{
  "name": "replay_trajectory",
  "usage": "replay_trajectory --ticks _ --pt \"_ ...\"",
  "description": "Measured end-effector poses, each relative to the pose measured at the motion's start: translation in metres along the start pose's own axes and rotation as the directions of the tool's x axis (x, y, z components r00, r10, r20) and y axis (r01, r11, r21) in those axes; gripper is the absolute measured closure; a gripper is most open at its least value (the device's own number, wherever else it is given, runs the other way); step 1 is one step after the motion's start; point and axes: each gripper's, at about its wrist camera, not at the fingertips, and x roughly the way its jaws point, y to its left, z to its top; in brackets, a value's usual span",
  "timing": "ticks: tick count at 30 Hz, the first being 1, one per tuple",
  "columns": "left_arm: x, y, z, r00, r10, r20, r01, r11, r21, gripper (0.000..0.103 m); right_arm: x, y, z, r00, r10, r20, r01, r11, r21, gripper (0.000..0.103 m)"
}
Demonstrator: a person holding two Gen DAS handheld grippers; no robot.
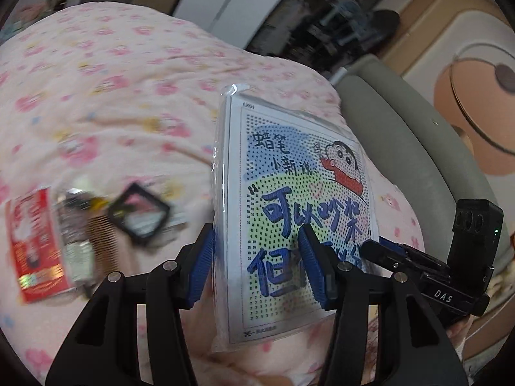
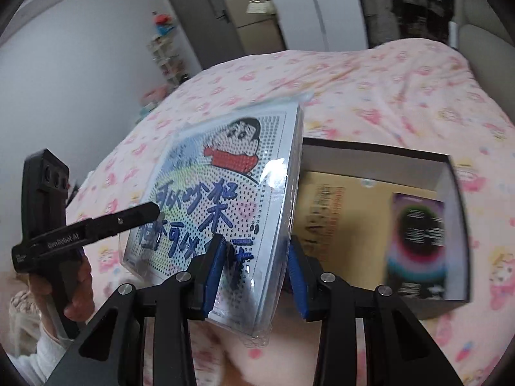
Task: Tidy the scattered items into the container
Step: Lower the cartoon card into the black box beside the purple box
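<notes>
**Inspector:** State of the left gripper (image 1: 257, 267)?

**Assistant:** Partly open, blue pads on either face of a plastic-wrapped cartoon bead-art kit (image 1: 289, 212), held upright above the pink floral bedspread (image 1: 112, 80). Contact appears firm, though blur limits certainty.

**Inspector:** And the right gripper (image 2: 254, 276)?

**Assistant:** Narrowly set, clamped on the same kit's lower edge. Both tools share the load.

**Inspector:** Container?

**Assistant:** A black open box (image 2: 379, 157) lies just right of the right gripper, a dark printed carton (image 2: 415, 241) inside.

**Inspector:** Remaining scatter?

**Assistant:** Left of the left gripper: a red packet (image 1: 35, 244), a brown comb (image 1: 103, 241), a black square frame (image 1: 138, 214).
</notes>
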Motion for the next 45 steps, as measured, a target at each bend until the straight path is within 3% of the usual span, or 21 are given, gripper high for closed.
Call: replay_trajectory --ticks 5,10,19,22,26,30,33,35,38,43,45 --pt "0.078 -0.043 0.021 0.994 0.011 -0.108 -0.007 0.999 0.04 0.053 0.001 -0.081 0.01 0.998 -0.069 -0.014 0.069 0.995 0.073 0.069" --pt "0.135 -0.05 0.023 0.967 0.105 -0.232 -0.092 0.994 0.067 0.052 0.042 -0.133 0.014 0.996 -0.051 -0.077 0.061 0.988 0.14 0.069" --pt "0.178 -0.049 0.016 0.896 0.275 -0.348 -0.239 0.96 0.143 0.051 0.096 -0.158 -0.008 0.979 0.022 -0.204 0.018 0.982 0.19 0.068" --pt "0.183 -0.058 0.01 0.866 0.357 -0.351 -0.297 0.931 0.213 0.051 0.111 -0.156 -0.015 0.964 0.036 -0.265 0.012 0.985 0.175 0.066" --pt "0.188 -0.062 0.008 0.835 0.402 -0.375 -0.328 0.912 0.246 0.052 0.108 -0.156 -0.016 0.967 0.037 -0.251 0.01 0.983 0.181 0.066" --pt "0.186 -0.066 0.008 0.834 0.409 -0.371 -0.324 0.906 0.273 0.052 0.088 -0.159 -0.007 0.984 -0.046 -0.171 0.071 0.987 0.142 0.066" --pt "0.187 -0.071 0.013 0.858 0.382 -0.343 -0.299 0.915 0.273 0.052 0.082 -0.161 -0.003 0.988 -0.089 -0.127 0.107 0.983 0.147 0.066" --pt "0.197 -0.074 0.019 0.873 0.349 -0.342 -0.27 0.928 0.257 0.052 0.09 -0.163 0.005 0.986 -0.106 -0.132 0.127 0.978 0.166 0.073" --pt "0.219 -0.078 0.031 0.872 0.36 -0.331 -0.287 0.925 0.251 0.052 0.102 -0.165 0.009 0.972 -0.159 -0.176 0.184 0.973 0.138 0.083" --pt "0.239 -0.072 0.042 0.88 0.336 -0.336 -0.28 0.938 0.203 0.054 0.11 -0.166 0.006 0.97 -0.08 -0.231 0.115 0.983 0.144 0.086" --pt "0.245 -0.072 0.044 0.882 0.321 -0.344 -0.263 0.943 0.205 0.054 0.108 -0.153 0.006 0.972 0.007 -0.237 0.022 0.993 0.12 0.086"
